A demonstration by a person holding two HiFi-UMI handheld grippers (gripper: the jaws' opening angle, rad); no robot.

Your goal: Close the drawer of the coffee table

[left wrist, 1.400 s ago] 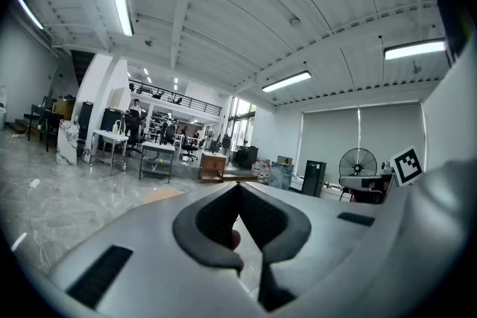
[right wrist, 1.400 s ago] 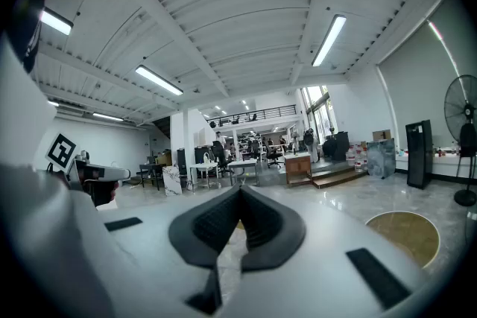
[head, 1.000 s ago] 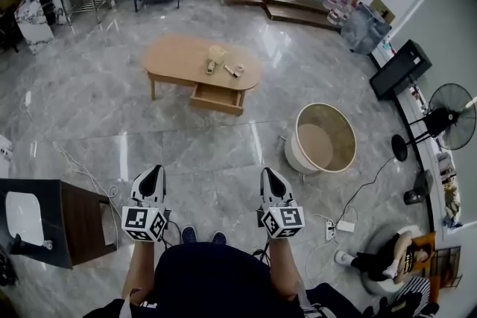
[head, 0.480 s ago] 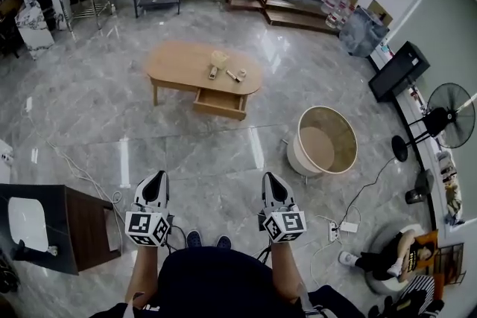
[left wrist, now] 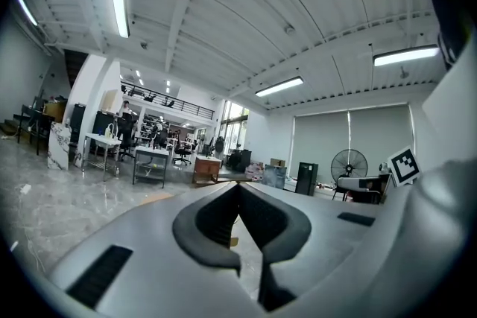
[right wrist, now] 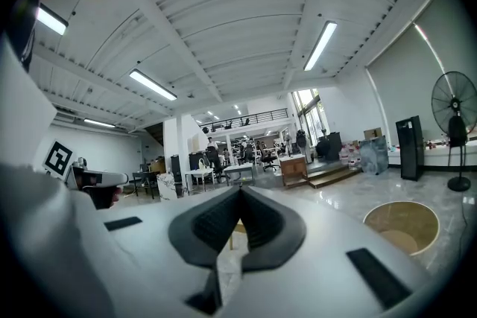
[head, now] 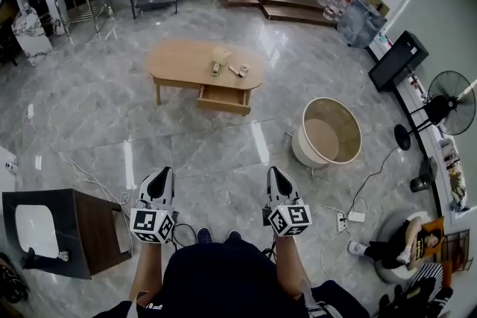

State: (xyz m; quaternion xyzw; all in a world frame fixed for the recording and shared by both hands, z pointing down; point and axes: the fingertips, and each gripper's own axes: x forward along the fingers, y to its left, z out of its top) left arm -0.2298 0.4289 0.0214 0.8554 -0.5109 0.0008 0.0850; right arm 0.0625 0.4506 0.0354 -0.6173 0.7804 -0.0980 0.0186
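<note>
Both sets of jaws are pressed together with nothing in them. The left gripper (head: 165, 172) and right gripper (head: 273, 170) are held level, side by side. The coffee table (head: 179, 59) sits well ahead across the marble floor (head: 223, 153), and its drawer (head: 222, 99) is sticking out on the near side.

The oval, light-wood coffee table (head: 186, 59) stands on the grey marble floor (head: 89, 108), its single wooden drawer (head: 223, 99) pulled out from the near side under the right half, open and level.
</note>
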